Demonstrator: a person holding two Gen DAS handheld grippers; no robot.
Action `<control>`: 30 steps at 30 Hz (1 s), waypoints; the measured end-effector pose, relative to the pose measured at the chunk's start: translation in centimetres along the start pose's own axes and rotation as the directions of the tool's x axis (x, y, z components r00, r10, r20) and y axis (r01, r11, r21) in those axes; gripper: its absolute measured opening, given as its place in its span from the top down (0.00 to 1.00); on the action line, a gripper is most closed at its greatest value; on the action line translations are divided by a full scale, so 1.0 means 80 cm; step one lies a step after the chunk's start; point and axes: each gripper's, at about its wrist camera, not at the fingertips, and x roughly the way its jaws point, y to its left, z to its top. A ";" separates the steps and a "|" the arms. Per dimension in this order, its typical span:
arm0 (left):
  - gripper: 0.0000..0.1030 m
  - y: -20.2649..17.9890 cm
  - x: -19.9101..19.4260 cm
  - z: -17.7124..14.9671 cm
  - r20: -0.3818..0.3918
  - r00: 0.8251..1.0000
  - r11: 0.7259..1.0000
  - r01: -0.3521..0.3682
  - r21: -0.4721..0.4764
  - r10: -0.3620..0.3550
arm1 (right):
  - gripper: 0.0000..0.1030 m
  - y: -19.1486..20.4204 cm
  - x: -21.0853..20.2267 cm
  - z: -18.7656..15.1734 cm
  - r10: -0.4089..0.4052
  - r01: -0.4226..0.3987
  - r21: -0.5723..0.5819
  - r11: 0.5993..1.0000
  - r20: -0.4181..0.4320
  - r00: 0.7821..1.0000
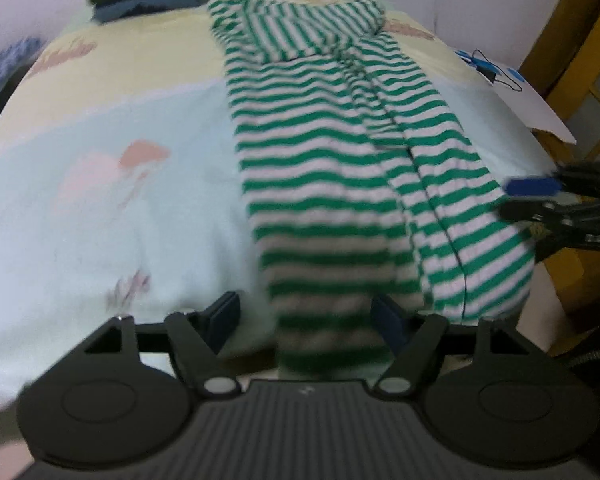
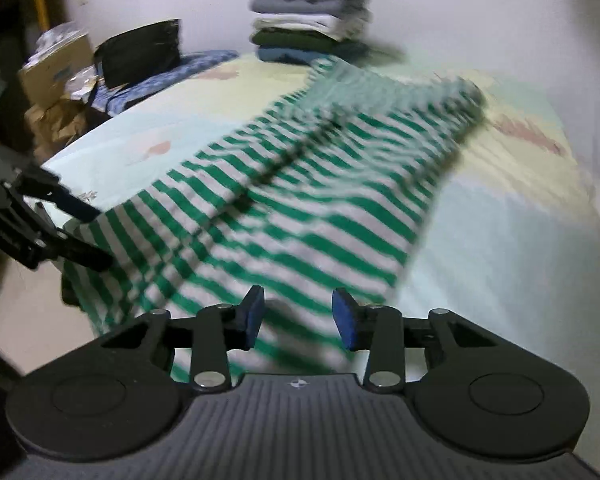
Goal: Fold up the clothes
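Observation:
A green-and-white striped garment [image 1: 332, 168] lies lengthwise on the bed, its dark front seam running down the middle and its hood end far from me. My left gripper [image 1: 306, 318] stands open over the near hem, with cloth between the pads but not pinched. At the garment's right edge my right gripper [image 1: 528, 199] shows from the side. In the right wrist view the same garment [image 2: 300, 200] is blurred; my right gripper [image 2: 299, 318] is open above its near corner, pads apart. The left gripper [image 2: 88, 232] sits at the cloth's left edge.
The bed's pastel printed sheet [image 1: 120, 168] spreads to the left of the garment. A stack of folded clothes [image 2: 312, 20] stands at the far end by the wall. A black bag [image 2: 140, 56] and cardboard boxes [image 2: 56, 72] sit beside the bed. White paper with a cable [image 1: 520, 96] lies at the bed's right edge.

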 end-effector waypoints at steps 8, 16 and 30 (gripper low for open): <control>0.28 0.020 -0.018 -0.042 -0.076 0.995 0.996 0.061 -0.069 -0.066 | 0.60 -0.016 -0.043 -0.041 0.217 -0.192 0.132 0.972 -0.209 0.953; 0.28 0.026 0.030 -0.048 -0.111 0.987 0.990 0.104 -0.099 -0.115 | 0.60 -0.006 0.002 -0.062 0.237 -0.203 0.147 0.968 -0.276 0.931; 0.83 0.002 0.046 -0.034 -0.192 0.970 0.989 0.146 -0.027 -0.148 | 0.80 -0.011 0.023 -0.074 0.340 -0.295 0.198 0.935 -0.253 0.906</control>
